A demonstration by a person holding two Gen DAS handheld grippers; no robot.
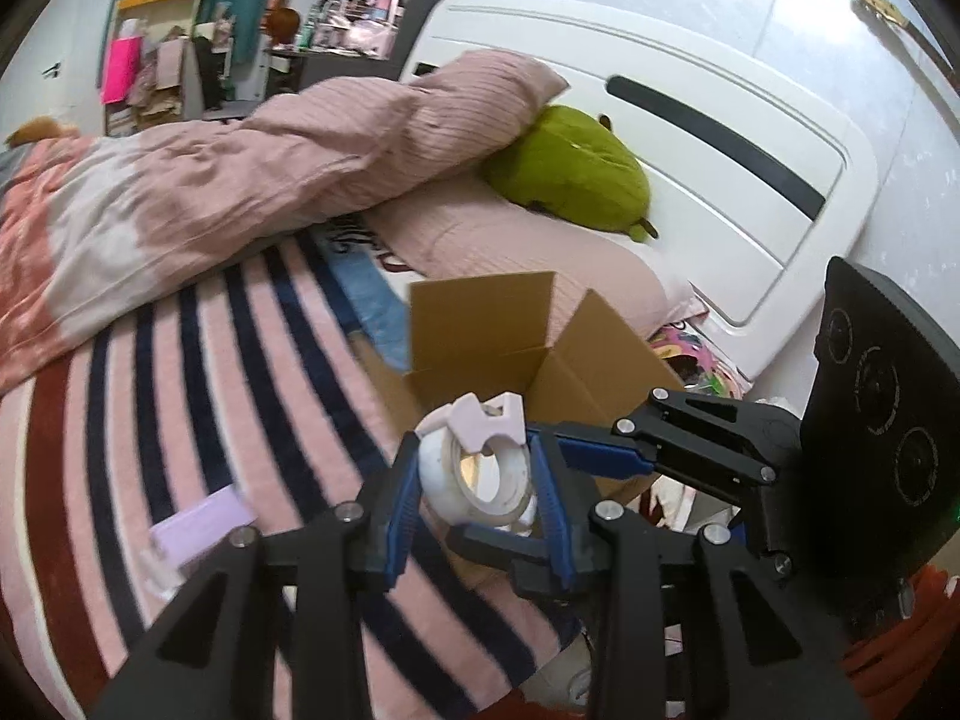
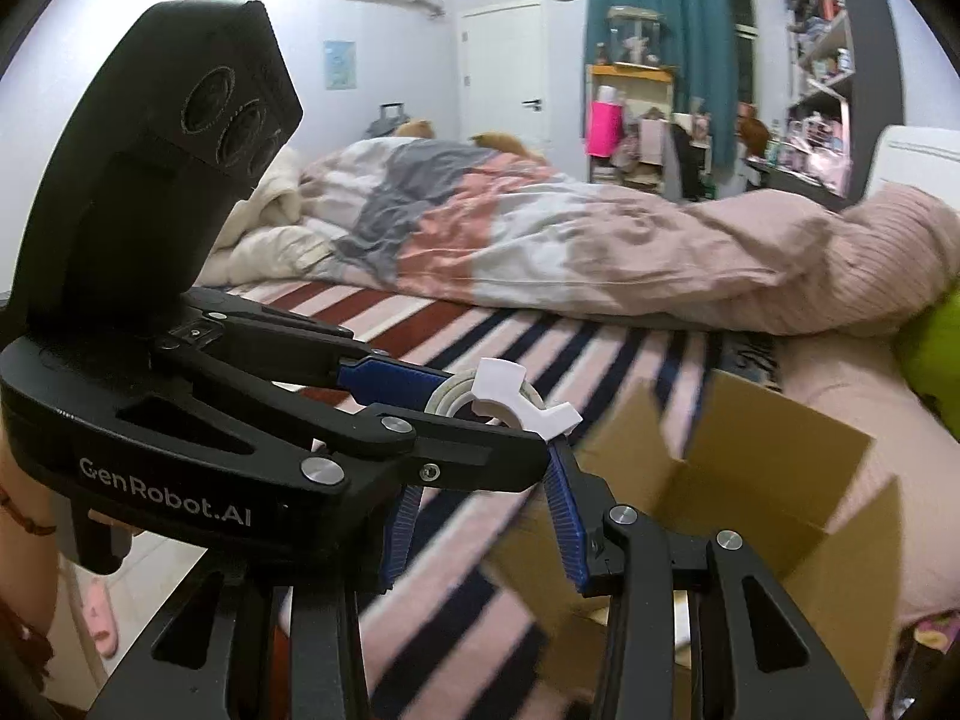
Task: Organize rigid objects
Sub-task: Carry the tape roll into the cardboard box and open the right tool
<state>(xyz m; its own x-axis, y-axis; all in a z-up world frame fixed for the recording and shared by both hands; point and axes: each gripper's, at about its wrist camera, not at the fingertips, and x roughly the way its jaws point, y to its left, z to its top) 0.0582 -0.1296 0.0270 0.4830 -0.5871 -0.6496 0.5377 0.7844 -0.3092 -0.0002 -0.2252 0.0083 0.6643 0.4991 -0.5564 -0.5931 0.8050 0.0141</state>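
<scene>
My left gripper (image 1: 474, 474) is shut on a white tape roll in a white dispenser (image 1: 480, 462), held above the striped bed just short of an open cardboard box (image 1: 516, 336). The same roll (image 2: 480, 399) shows in the right wrist view between the left gripper's blue fingers. My right gripper (image 2: 480, 516) is open and empty, low beside the box (image 2: 780, 480), with the left gripper crossing in front of it. In the left wrist view the right gripper (image 1: 606, 456) reaches in from the right, near the roll.
A lilac flat object (image 1: 204, 525) lies on the striped blanket (image 1: 198, 396) at the left. A pink duvet (image 1: 240, 180), a green plush (image 1: 570, 168) and the white headboard (image 1: 690, 138) are behind the box. Colourful items (image 1: 702, 366) lie right of the box.
</scene>
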